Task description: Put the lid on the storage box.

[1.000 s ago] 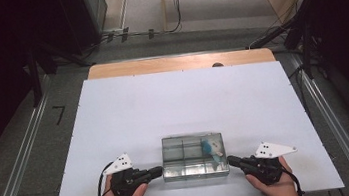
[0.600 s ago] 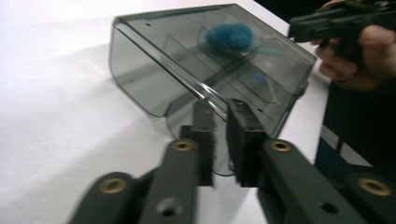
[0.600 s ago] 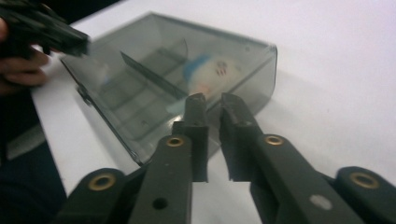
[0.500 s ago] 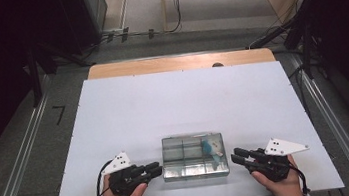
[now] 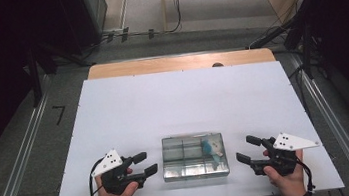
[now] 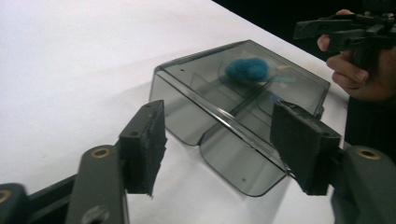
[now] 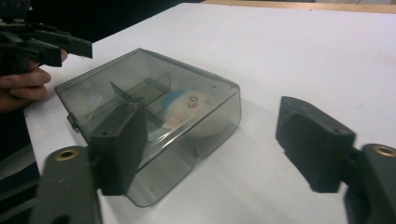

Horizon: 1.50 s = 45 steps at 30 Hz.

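- From the high view, the smoky clear box sits on the white table, near the edge closest to me, between my two tongs.
- My left gripper lies just beside the box's left end, not touching it. Its jaws have just been opening and now stand released, with nothing between them.
- My right gripper lies a little off the box's right end, also clear of it. Its jaws have just been opening too and grasp nothing.
- The high view gives the box's layout: partitions inside, and a small toy in the right-hand part.
- The left gripper view adds the closed flat lid and the toy's blue fuzzy top under it. It also shows my right hand beyond the box.
- The right gripper view shows the toy's other side: a pale face with dark marks behind the side wall, and a curved divider next to it.
- The left gripper appears there at upper left, past the box.
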Motion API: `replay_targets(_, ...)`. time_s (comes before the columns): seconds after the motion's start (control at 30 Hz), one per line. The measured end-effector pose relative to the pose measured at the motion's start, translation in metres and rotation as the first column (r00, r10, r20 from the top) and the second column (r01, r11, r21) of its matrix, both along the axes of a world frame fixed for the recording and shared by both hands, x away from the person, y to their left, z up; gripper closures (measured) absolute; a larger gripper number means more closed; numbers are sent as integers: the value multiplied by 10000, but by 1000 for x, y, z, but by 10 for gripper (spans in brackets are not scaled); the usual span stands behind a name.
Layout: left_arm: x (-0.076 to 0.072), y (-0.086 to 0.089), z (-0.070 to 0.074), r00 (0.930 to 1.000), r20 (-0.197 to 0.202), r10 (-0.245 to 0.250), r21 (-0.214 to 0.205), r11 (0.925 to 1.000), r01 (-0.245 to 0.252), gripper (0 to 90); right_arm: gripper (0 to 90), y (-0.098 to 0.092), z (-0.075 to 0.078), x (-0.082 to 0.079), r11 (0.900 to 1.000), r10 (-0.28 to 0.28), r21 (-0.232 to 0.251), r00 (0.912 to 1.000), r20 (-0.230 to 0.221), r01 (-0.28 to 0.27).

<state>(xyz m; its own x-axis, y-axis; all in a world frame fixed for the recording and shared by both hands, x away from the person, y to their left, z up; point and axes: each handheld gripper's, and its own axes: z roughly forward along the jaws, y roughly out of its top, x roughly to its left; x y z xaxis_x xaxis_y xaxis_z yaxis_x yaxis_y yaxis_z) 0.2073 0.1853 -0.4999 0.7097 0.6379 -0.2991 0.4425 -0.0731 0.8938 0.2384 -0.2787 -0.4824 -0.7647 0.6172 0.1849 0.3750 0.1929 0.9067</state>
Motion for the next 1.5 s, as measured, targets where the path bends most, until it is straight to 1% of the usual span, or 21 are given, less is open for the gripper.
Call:
replay_targets(0.13,1,4,1,9999,110,54,48,10000,-54,299,157,-4,0,2,10000,-80,37,10000,20,80)
replay_targets(0.33,3,7,1,9996,251,86,154,9998,-90,270,131,-10,0,5,9997,-222,32,9997,71,222)
replay_targets(0.43,3,10,1,9995,250,169,127,9998,-172,248,108,-13,0,7,9995,-314,23,9995,98,314)
replay_targets(0.5,4,12,1,9996,267,125,91,9999,-128,232,88,-15,0,8,9995,-331,18,9994,98,331)
replay_targets(0.53,4,13,1,9995,272,162,80,9998,-164,214,87,-16,0,8,9995,-327,25,9994,108,327)
replay_targets(0.6,5,16,1,9993,320,178,28,9998,-179,212,85,-18,0,9,9992,-393,5,9992,112,393)
replay_targets(0.67,5,18,1,9993,326,199,-29,9998,-198,179,83,-21,0,10,9990,-456,26,9989,116,456)
replay_targets(0.7,5,20,1,9993,320,205,-85,9998,-202,179,83,-22,0,10,9988,-496,11,9987,102,496)
replay_targets(0.77,6,22,1,9992,314,242,-113,9997,-239,155,80,-24,-1,11,9985,-539,-8,9985,115,540)
replay_targets(0.87,7,26,1,9991,319,287,-123,9995,-283,148,75,-27,-1,12,9982,-601,-68,9981,166,602)
replay_targets(0.93,7,28,1,9990,344,269,-142,9995,-264,112,69,-29,-1,13,9980,-632,-56,9979,172,633)
replay_targets(1.03,8,31,1,9990,357,265,-176,9995,-259,88,56,-33,-1,14,9977,-673,-59,9976,174,675)
replay_targets(1.13,9,35,1,9987,391,317,-168,9994,-311,88,55,-37,-1,15,9972,-744,-25,9970,197,744)
replay_targets(1.2,9,37,2,9984,405,386,-111,9992,-382,87,24,-40,-1,16,9971,-765,22,9969,197,765)
replay_targets(1.33,11,43,1,9981,431,451,-127,9989,-446,87,11,-46,-1,18,9961,-881,35,9960,172,881)
replay_targets(1.5,13,49,1,9977,410,544,-129,9985,-539,87,7,-54,-2,20,9941,-1081,-57,9940,154,1082)
